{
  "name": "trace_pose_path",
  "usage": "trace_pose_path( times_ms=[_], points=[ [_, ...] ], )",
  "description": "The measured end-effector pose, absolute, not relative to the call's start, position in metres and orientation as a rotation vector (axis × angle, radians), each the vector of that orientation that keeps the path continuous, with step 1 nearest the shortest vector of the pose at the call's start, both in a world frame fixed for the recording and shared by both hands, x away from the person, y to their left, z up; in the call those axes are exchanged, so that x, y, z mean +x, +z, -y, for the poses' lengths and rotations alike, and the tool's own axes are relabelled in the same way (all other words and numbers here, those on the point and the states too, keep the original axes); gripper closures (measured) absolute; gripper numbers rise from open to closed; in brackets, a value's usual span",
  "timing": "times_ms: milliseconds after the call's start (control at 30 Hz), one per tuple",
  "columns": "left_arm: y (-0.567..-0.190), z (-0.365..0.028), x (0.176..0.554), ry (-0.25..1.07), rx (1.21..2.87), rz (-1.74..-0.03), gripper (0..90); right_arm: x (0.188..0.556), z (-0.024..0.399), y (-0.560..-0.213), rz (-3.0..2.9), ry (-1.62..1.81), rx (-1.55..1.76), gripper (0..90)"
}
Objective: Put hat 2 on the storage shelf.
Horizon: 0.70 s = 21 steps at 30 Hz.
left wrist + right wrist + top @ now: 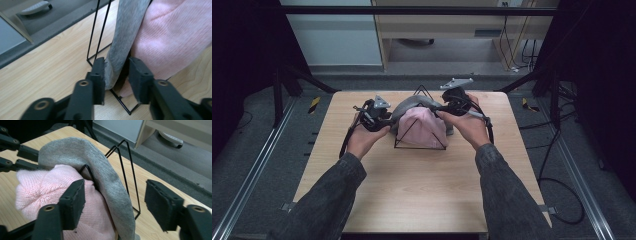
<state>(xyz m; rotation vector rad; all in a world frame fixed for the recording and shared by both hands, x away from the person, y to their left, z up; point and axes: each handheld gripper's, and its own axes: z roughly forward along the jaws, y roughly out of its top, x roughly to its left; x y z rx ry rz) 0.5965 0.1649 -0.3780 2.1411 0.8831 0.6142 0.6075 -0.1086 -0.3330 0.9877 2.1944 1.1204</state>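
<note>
A black wire rack (420,147) stands mid-table with a pink knit hat (424,127) at the front and a grey hat (408,106) draped behind it. My left gripper (384,117) is at the rack's left end. Its jaws (116,75) stand open around the grey hat's (125,30) lower edge; one pad touches the cloth and the other is apart from it, beside the pink hat (170,37). My right gripper (447,107) is at the rack's right end. Its jaws (115,190) stand open wide either side of the grey hat (75,152) and a wire loop (130,162).
The wooden table (412,190) has bare surface in front of the rack. Its far edge lies close behind the rack, with grey floor beyond. A pale cabinet (452,25) stands at the back, and cables (557,165) run over the floor at the right.
</note>
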Motion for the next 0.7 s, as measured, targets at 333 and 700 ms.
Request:
trace_pose_path(
  times_ms=[333,700],
  points=[
    [-0.374,-0.162,0.594,0.591,2.115,-0.886,26.9,0.603,0.111,-0.333,-2.168,1.122,1.013,21.2],
    [-0.367,-0.167,0.585,0.585,2.106,-0.890,11.8,0.599,0.115,-0.331,-2.151,1.121,1.044,15.3]
  ],
)
